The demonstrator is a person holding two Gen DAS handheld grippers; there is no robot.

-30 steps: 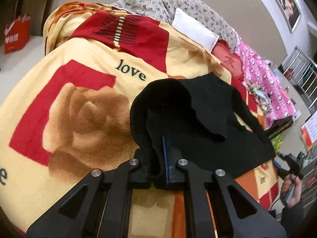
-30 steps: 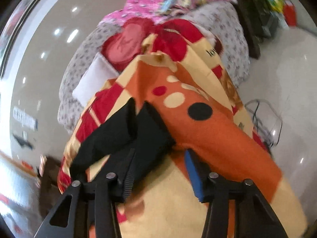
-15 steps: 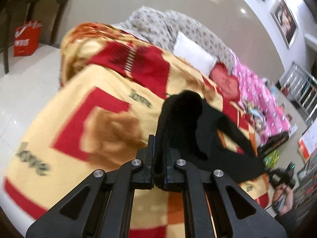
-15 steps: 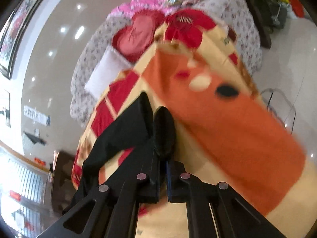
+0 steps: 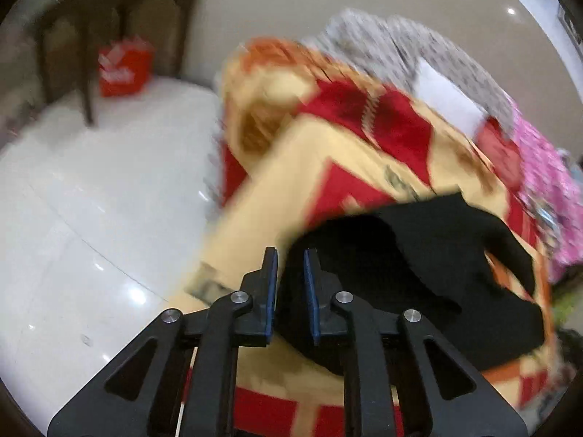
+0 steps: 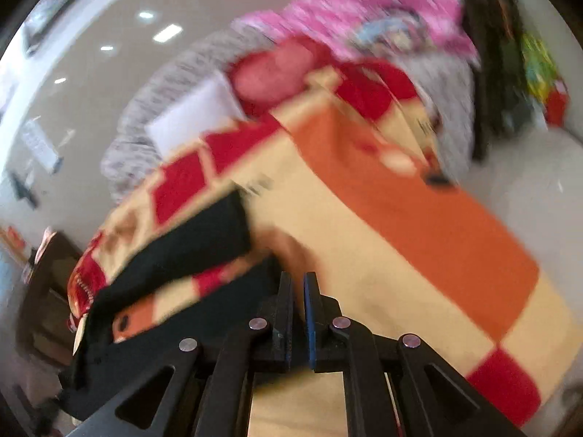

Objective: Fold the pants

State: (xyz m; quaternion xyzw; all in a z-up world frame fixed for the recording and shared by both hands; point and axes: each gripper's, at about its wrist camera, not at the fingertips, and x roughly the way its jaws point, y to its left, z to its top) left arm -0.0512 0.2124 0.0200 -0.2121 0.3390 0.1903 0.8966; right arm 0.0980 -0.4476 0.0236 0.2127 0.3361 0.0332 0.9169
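Observation:
The black pants [image 5: 419, 273] lie bunched on a yellow, red and orange blanket [image 5: 291, 167] that covers the bed. My left gripper [image 5: 290, 264] hangs over their near left edge. Its jaws are opening, a narrow gap shows, and black cloth is seen in that gap, no longer pressed by the pads. In the right wrist view the pants [image 6: 182, 255] stretch away to the left, and one end runs up to my right gripper [image 6: 298, 284]. That gripper is shut on the cloth's edge above the blanket [image 6: 419, 236]. Both views are blurred by motion.
White tiled floor [image 5: 91, 218] lies left of the bed, with a red bag [image 5: 124, 71] under a dark wooden table [image 5: 109, 18]. Grey flowered pillows [image 5: 382, 43], a white pillow [image 5: 444, 91] and pink bedding [image 5: 546, 182] sit at the bed's far end.
My right gripper went from open to shut on the pants' end and pulled it across. My left gripper swung left over the bed's edge, and its jaws parted from the cloth they pinched.

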